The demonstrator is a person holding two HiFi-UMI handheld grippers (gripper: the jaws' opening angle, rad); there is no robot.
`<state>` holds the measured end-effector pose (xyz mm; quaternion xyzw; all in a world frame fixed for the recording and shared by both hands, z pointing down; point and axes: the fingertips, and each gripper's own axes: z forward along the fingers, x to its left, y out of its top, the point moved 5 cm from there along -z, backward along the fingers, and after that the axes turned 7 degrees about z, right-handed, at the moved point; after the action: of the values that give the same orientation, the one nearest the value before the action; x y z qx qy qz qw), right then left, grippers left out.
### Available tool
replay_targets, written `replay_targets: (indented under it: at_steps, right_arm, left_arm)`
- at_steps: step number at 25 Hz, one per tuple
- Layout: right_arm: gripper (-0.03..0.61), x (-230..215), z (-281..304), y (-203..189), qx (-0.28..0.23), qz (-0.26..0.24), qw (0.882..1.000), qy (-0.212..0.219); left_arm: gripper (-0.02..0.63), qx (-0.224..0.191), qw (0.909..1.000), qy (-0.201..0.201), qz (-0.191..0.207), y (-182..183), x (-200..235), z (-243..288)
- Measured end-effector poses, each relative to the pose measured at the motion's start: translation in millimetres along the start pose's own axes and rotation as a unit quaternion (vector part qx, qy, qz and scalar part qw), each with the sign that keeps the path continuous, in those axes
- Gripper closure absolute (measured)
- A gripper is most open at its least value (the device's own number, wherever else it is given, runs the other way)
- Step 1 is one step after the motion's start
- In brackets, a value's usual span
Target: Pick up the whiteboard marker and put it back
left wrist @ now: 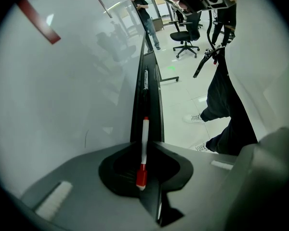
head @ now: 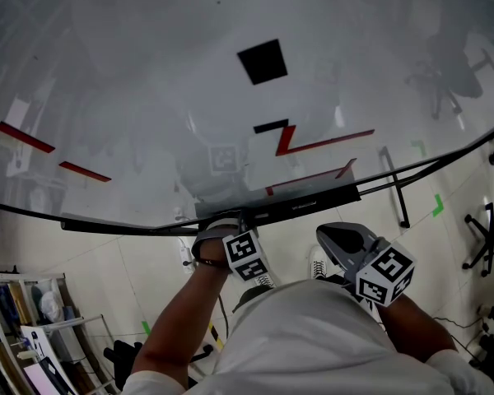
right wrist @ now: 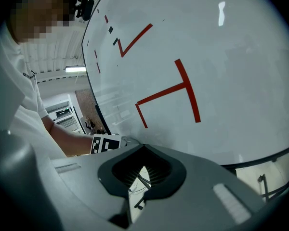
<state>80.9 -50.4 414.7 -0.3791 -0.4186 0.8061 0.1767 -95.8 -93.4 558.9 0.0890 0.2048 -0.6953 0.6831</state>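
So the left gripper (left wrist: 143, 154) has its jaws closed right on the whiteboard marker (left wrist: 145, 134). The red cap sits at the camera end and the white barrel pokes out forward, lined up with the black tray (left wrist: 155, 95) along the bottom edge of the whiteboard (left wrist: 67, 105). I'd guess it's held lengthwise like that so it can just drop flat into the tray. The left forearm (head: 177, 319) reaches up and forward to that ledge. The right gripper (right wrist: 140, 177) has its jaws almost together with nothing in them, hanging back lower down by the person's body, out of the way.
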Motion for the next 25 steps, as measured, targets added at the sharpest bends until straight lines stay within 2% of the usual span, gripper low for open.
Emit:
replay_targets:
  at_steps: [12, 15, 17, 20, 25]
  right_arm:
    - [0.577, 0.4, -0.8, 0.3, -0.002, -0.001, 1.0, -0.001]
    - [0.577, 1.9, -0.1, -0.4, -0.002, -0.001, 1.0, 0.001]
    - [0.577, 2.5, -0.6, 0.9, -0.002, -0.002, 1.0, 0.0]
    - [0.577, 1.3, 0.1, -0.4, -0.001, -0.001, 1.0, -0.001]
    - [0.577, 1.0, 1.8, -0.9, 0.003, 0.0, 1.0, 0.0]
  left_arm:
    - [0.56, -0.028, 0.999, 0.021, -0.027, 5.5, 6.3, -14.2]
    - [0.56, -0.05, 0.9969, 0.028, -0.054, 6.8, 10.0, -24.2]
    - [0.56, -0.08, 0.9916, 0.028, -0.098, 6.9, 11.3, -33.6]
    - [0.56, -0.133, 0.9771, 0.026, -0.164, 6.6, 9.5, -46.6]
    - [0.56, -0.167, 0.9661, 0.042, -0.193, 10.7, 5.5, -64.9]
